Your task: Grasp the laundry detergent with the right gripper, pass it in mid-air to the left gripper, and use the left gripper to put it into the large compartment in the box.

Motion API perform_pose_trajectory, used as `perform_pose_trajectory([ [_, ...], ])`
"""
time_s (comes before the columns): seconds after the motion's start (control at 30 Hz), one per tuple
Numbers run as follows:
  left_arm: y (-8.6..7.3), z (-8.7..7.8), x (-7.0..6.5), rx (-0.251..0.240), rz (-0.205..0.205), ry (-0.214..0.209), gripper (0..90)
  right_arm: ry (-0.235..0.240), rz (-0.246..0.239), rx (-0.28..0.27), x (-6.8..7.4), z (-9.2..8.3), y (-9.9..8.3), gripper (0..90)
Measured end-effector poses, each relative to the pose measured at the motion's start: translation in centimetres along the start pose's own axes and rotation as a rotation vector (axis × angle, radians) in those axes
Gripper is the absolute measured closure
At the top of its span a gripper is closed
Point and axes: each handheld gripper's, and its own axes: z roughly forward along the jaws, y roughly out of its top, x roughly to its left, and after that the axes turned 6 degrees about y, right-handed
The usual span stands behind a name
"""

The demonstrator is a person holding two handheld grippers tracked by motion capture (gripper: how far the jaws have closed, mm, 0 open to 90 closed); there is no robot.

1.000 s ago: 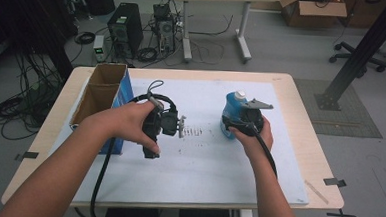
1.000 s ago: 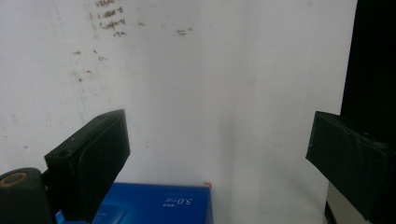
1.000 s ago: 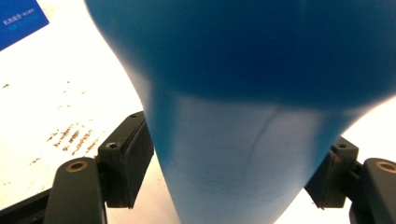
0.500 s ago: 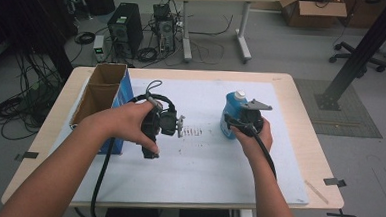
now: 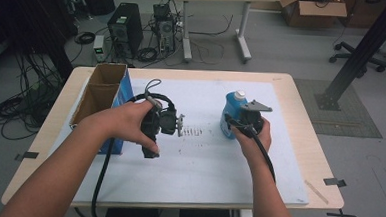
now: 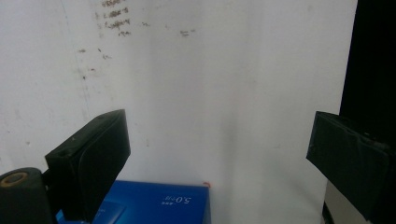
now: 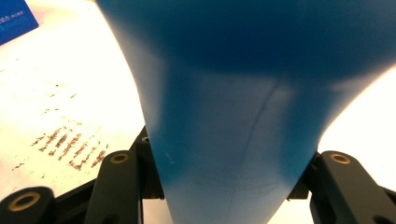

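The right gripper (image 5: 244, 122) clamps a blue bottle (image 5: 232, 110) low on its body (likely rigid, slick plastic), while the left gripper (image 6: 219, 158) gapes empty.

Blue bottle (image 7: 224, 116) blurred, cropped.

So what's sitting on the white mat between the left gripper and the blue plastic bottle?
Nothing stands there: in the high view, bare white mat with dark smudge marks separates left gripper from blue bottle.
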Motion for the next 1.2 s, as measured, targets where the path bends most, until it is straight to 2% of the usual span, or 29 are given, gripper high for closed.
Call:
perform_pose_trajectory([
  [0.13, -0.2, -0.3, 0.1, -0.006, -0.012, 0.004, 6.3, 0.01, -0.013, 0.0, -0.1, -0.3, 0.2, 46.9],
  [0.27, -0.4, -0.8, 0.3, -0.039, -0.024, 0.007, 6.5, 0.04, -0.034, -0.033, -0.1, -1.5, 1.4, 46.9],
  [0.33, -0.5, -1.1, 0.5, -0.05, -0.03, 0.013, 6.5, 0.058, -0.06, -0.042, 0.0, -2.4, 2.3, 46.9],
  [0.5, -0.5, -2.0, 1.0, -0.033, -0.037, 0.026, 6.5, 0.119, -0.132, -0.062, 0.0, -4.8, 4.7, 46.7],
  [0.7, -0.6, -3.3, 1.5, -0.022, -0.05, 0.028, 6.3, 0.221, -0.235, -0.025, 0.2, -7.2, 6.5, 46.6],
  [0.73, -0.6, -3.3, 1.5, -0.022, -0.05, 0.028, 6.2, 0.221, -0.235, -0.025, 0.2, -7.2, 6.5, 46.6],
  [0.77, -0.6, -3.6, 1.6, -0.024, -0.054, 0.028, 6.2, 0.272, -0.271, -0.01, 0.3, -7.9, 6.9, 46.5],
  [0.83, -0.6, -3.8, 1.7, -0.023, -0.061, 0.03, 6.2, 0.306, -0.301, 0.002, 0.5, -8.5, 7.0, 46.5],
  [1.03, -0.1, -4.7, 2.0, -0.019, -0.047, 0.036, 6.2, 0.433, -0.384, 0.043, 1.3, -9.6, 7.0, 46.3],
  [1.2, 0.4, -5.2, 2.1, -0.013, -0.033, 0.036, 6.1, 0.503, -0.444, 0.075, 2.2, -9.4, 6.1, 46.3],
])
